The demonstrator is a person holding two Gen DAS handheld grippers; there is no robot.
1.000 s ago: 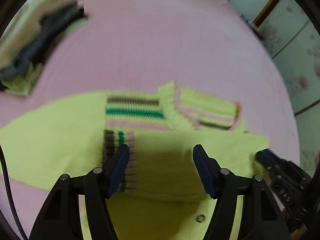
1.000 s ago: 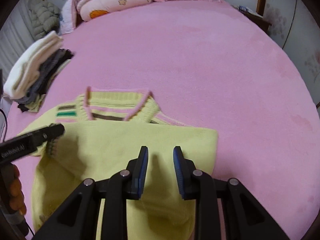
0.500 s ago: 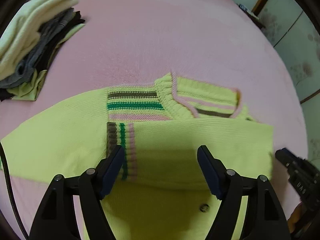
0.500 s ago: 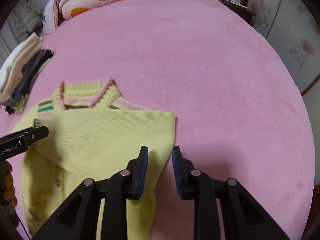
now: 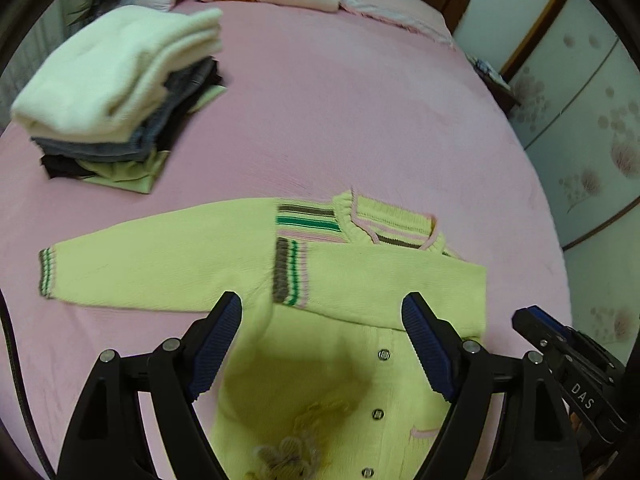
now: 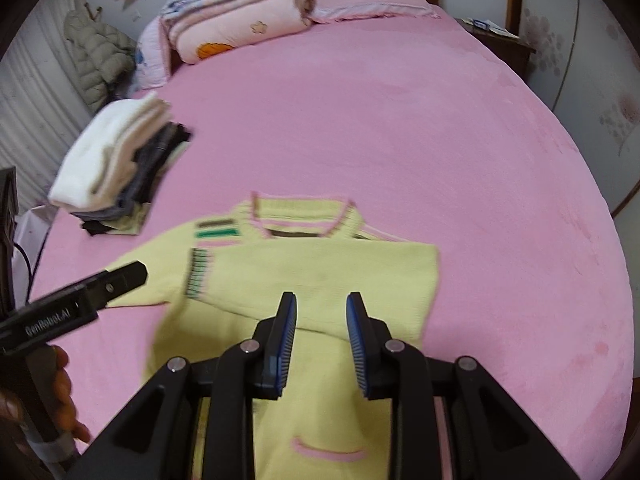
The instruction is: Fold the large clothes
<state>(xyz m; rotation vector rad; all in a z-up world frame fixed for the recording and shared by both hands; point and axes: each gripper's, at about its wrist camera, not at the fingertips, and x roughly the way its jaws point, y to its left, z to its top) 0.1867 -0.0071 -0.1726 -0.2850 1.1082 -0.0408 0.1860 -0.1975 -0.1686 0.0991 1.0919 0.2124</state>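
A yellow-green knit cardigan (image 5: 360,280) with brown, green and pink stripes lies front up on the pink bed (image 5: 340,100). Its right sleeve (image 5: 384,280) is folded across the chest; its left sleeve (image 5: 160,256) lies spread out to the left. My left gripper (image 5: 322,312) is wide open and empty above the chest. My right gripper (image 6: 321,308) is open by a narrow gap and empty above the folded sleeve (image 6: 320,272). Each gripper also shows in the other's view, the right gripper (image 5: 560,348) and the left gripper (image 6: 80,300).
A stack of folded clothes (image 5: 116,92) topped by a white sweater sits at the far left of the bed (image 6: 400,120). Folded quilts and a pillow (image 6: 240,12) lie at the headboard. A wardrobe wall (image 5: 592,120) runs along the right.
Both grippers have pulled back and up from the cardigan, so more of the bed shows. The right gripper swung right, then back over the cardigan. The folded sleeve stays put.
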